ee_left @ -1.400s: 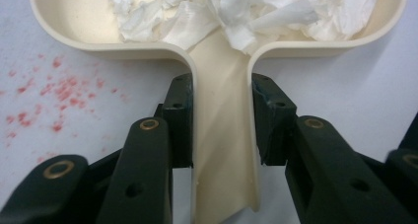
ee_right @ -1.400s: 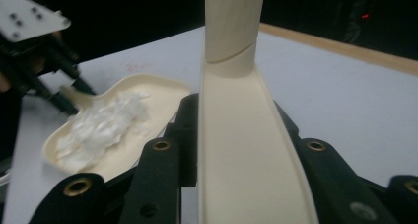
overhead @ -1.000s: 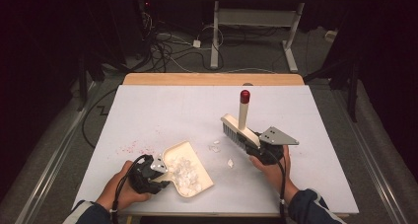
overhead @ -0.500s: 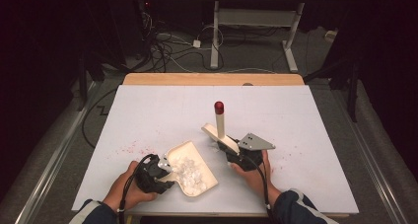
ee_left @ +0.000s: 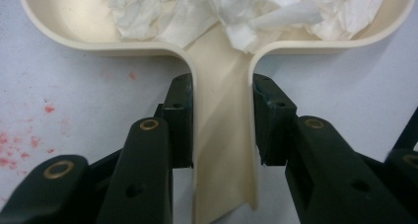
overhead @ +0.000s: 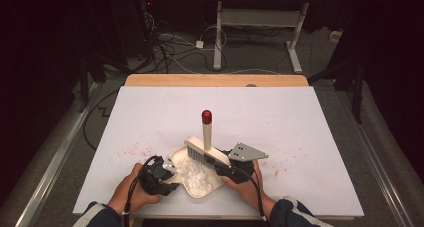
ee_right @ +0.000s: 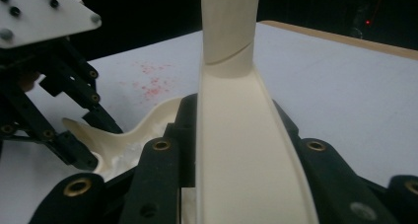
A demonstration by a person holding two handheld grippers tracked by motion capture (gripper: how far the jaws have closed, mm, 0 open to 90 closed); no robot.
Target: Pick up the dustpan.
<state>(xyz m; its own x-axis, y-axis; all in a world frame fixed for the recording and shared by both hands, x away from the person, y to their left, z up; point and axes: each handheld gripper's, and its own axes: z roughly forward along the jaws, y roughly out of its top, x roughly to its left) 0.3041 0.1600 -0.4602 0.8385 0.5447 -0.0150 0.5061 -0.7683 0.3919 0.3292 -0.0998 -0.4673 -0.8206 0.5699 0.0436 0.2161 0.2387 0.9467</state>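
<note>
Table brightly lit, surroundings dark, pictures slightly soft.

A cream dustpan [overhead: 202,179] is seen with white paper scraps [ee_left: 256,12] in it. The cream brush [overhead: 205,149] is capped in red. Red specks [overhead: 131,149] are scattered on the white table [overhead: 300,117].

Left hand-held gripper [overhead: 167,174] clamped, low near front edge; right hand-held gripper [overhead: 220,163] clamped, close beside.

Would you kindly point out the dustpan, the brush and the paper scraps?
dustpan [ee_left: 224,135], left gripper view, on its handle.
brush [overhead: 207,132], high view, on its upright handle.
paper scraps [ee_left: 256,12], left gripper view, on the heap's middle.
</note>
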